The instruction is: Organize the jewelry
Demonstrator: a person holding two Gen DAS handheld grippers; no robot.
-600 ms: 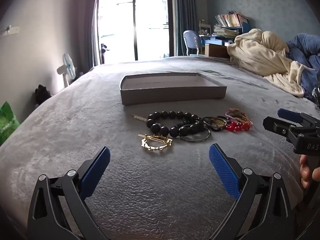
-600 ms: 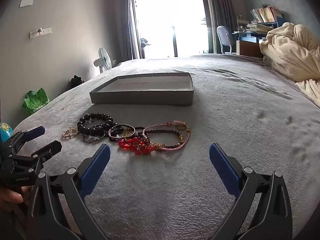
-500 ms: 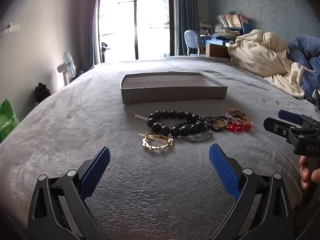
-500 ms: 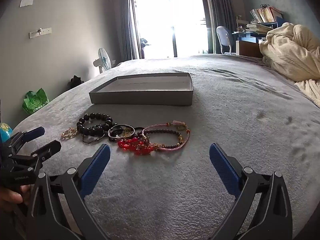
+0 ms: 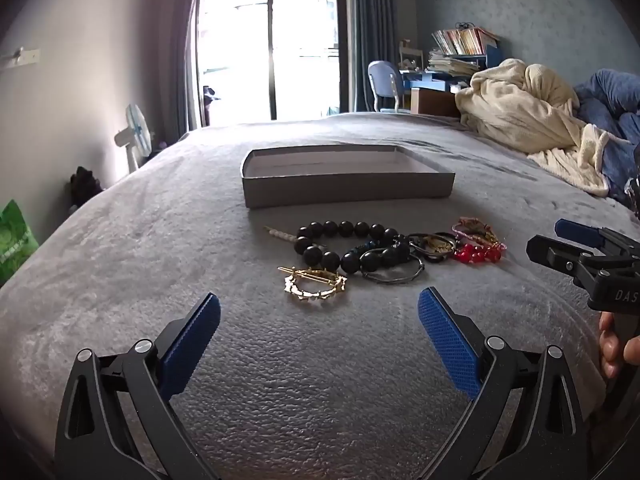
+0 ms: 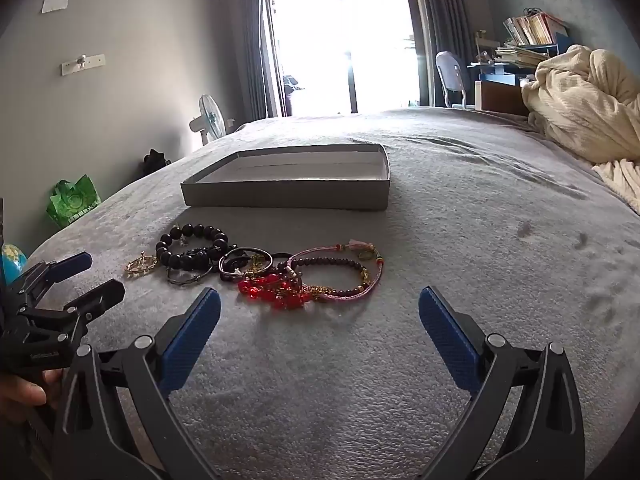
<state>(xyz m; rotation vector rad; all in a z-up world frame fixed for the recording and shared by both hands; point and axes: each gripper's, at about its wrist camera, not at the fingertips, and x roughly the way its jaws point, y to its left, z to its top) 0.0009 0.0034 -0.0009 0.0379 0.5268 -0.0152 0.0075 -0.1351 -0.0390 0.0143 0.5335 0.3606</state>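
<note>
Above grey bed (image 5: 120, 248), both grippers angled down, jaws wide, empty; jewelry (image 5: 360, 256) ahead.

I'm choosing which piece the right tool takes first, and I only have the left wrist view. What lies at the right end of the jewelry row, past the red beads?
Observer: A pink cord bracelet lies flat there in a full open loop. It is the rightmost piece.
Operator: Is anything inside that loop?
Observer: A bracelet of small dark beads lies within it, and a gold chain runs along its near edge into the red bead bracelet.
Operator: And the right tool?
Observer: The right tool stands wide open and grips nothing.
</note>
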